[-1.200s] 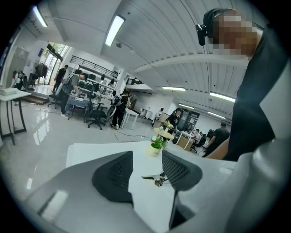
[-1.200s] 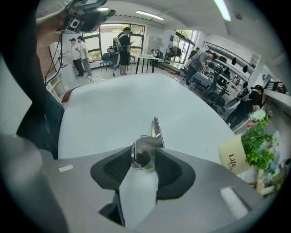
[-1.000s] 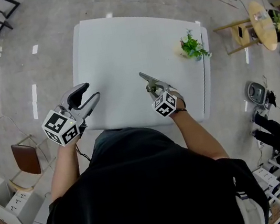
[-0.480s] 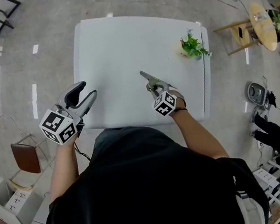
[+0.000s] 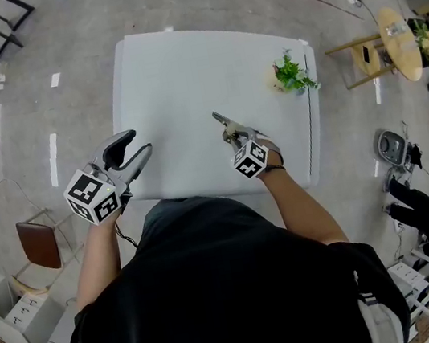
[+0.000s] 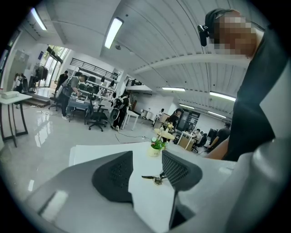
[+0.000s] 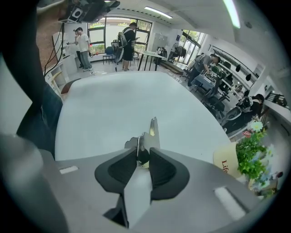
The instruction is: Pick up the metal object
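Metal object (image 7: 153, 131) clamped in right gripper (image 7: 143, 157), tip jutting forward; left gripper (image 6: 146, 169) spread apart.

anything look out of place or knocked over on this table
Nothing stands out. The potted plant stands upright near the far right corner of the white table, the right gripper is shut on the metal object, and the left gripper is open and empty.

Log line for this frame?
right gripper shut on metal object | left gripper open, empty | plant at table's far right corner
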